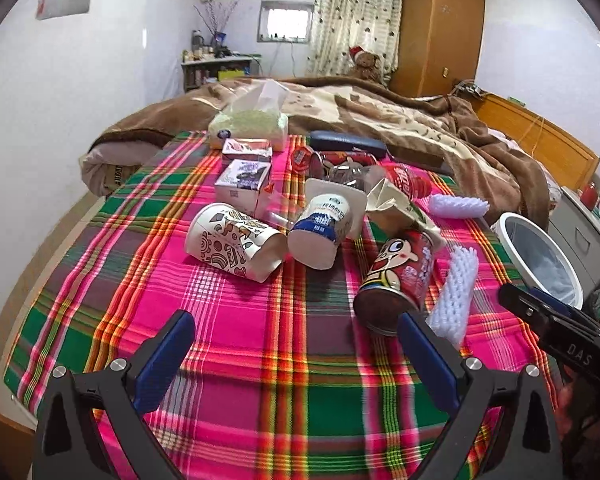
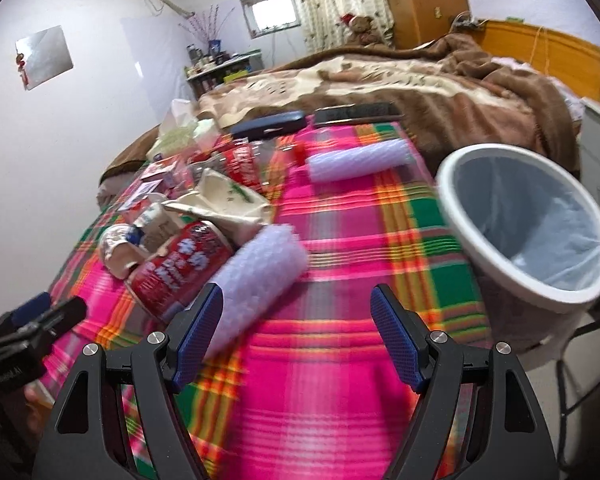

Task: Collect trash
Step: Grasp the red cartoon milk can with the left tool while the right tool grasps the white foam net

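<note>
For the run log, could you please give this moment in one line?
left hand-held gripper open | right hand-held gripper open | bin unloaded | red can nearest

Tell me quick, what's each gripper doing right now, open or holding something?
Left gripper: open, holding nothing.
Right gripper: open, holding nothing.

Left wrist view: low over the plaid cloth (image 1: 284,360), facing fwd along the fingers toward the bed; litter close ahead, white bin (image 1: 540,256) far right. Right wrist view: similar height, further right, tilted; bin (image 2: 496,272) near, ahead-right. Shared: cloth, red can (image 1: 400,280) (image 2: 176,276), bin, bed, each other's hand-held gripper at frame edge.
</note>
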`<state>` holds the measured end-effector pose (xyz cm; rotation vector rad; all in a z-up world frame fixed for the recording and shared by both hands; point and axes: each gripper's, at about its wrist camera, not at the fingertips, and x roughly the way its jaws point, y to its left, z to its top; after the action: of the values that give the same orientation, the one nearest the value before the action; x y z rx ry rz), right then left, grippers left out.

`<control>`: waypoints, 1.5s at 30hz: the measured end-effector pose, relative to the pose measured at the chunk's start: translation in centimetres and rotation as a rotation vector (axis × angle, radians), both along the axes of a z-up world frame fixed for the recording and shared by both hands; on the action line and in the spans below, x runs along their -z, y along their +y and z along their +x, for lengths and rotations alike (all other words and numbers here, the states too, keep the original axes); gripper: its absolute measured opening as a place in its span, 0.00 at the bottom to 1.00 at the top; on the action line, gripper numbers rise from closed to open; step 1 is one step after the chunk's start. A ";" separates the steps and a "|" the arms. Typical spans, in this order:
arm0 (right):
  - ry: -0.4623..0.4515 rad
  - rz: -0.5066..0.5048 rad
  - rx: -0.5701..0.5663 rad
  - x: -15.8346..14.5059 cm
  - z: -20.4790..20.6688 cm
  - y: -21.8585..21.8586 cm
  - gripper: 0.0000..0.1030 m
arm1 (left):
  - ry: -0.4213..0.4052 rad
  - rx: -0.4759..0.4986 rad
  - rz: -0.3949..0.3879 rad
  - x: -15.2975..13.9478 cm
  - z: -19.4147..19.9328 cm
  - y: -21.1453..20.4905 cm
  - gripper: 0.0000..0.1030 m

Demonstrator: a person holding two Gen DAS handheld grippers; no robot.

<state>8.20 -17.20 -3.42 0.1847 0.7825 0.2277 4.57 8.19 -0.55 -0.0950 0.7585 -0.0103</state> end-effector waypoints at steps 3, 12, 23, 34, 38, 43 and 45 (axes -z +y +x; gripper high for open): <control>0.047 0.007 -0.009 0.7 1.0 1.0 0.75 | 0.014 0.023 -0.023 0.3 0.8 0.4 1.00; 0.164 0.062 -0.034 2.1 3.2 1.6 0.53 | 0.036 0.076 -0.076 0.5 2.9 1.1 0.99; 0.138 -0.012 -0.082 0.3 4.1 1.0 0.16 | 0.062 0.139 -0.110 0.4 5.3 -0.4 0.99; 0.154 -0.035 -0.078 -0.3 5.1 -2.0 0.12 | 0.137 0.269 -0.097 1.9 8.0 -4.7 0.90; 0.156 -0.085 -0.105 -0.9 5.4 -2.7 0.12 | 0.161 0.309 -0.089 2.4 8.5 -5.8 0.78; 0.206 -0.195 -0.158 -0.7 6.5 -2.4 0.13 | 0.188 0.324 -0.115 3.2 9.0 -6.3 0.59; 0.218 -0.202 -0.190 -0.4 6.7 -2.3 0.13 | 0.187 0.321 -0.122 3.3 9.1 -6.4 0.58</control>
<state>14.88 -19.49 -2.98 -0.0579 1.0354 0.3094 13.64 1.74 -3.84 -0.0901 0.9539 -0.3578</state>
